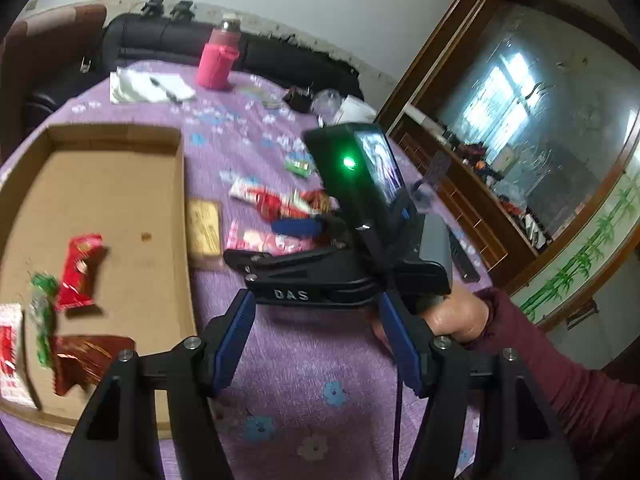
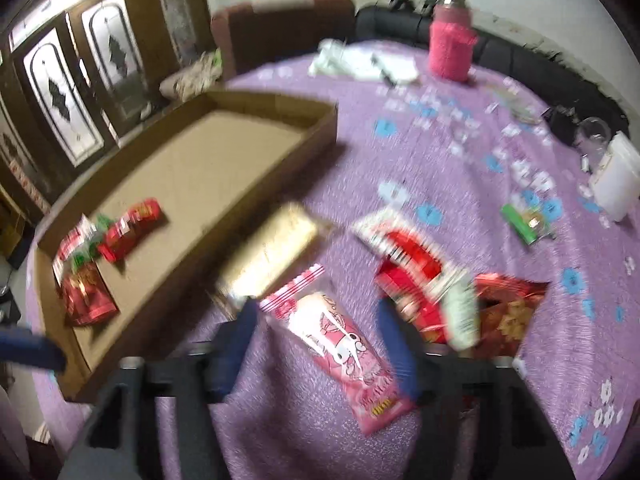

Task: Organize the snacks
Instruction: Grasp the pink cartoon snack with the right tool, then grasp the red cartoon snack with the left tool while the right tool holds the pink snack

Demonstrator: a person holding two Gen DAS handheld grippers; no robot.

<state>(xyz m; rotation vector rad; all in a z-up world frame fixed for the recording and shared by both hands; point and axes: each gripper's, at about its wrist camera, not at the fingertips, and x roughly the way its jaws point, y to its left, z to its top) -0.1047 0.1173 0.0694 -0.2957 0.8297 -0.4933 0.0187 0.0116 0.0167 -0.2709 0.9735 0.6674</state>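
A shallow cardboard box (image 1: 120, 184) lies at the left of the purple table; it also shows in the right wrist view (image 2: 208, 148). Inside it lie a red packet (image 1: 80, 272), a green sweet (image 1: 42, 284) and a dark red packet (image 1: 84, 360). On the cloth lie a gold bar (image 2: 272, 252), a pink packet (image 2: 344, 352), a red-and-white packet (image 2: 412, 264), a dark red bag (image 2: 508, 312) and a green packet (image 2: 524, 222). My left gripper (image 1: 316, 340) is open and empty over bare cloth. My right gripper (image 2: 316, 344) is open, its fingers either side of the pink packet.
A pink bottle (image 1: 218, 60) and white papers (image 1: 148, 86) stand at the far side. A white tub (image 2: 616, 176) and small clutter sit at the right edge. A dark sofa (image 1: 240, 48) runs behind the table. A wooden cabinet (image 1: 500, 200) stands to the right.
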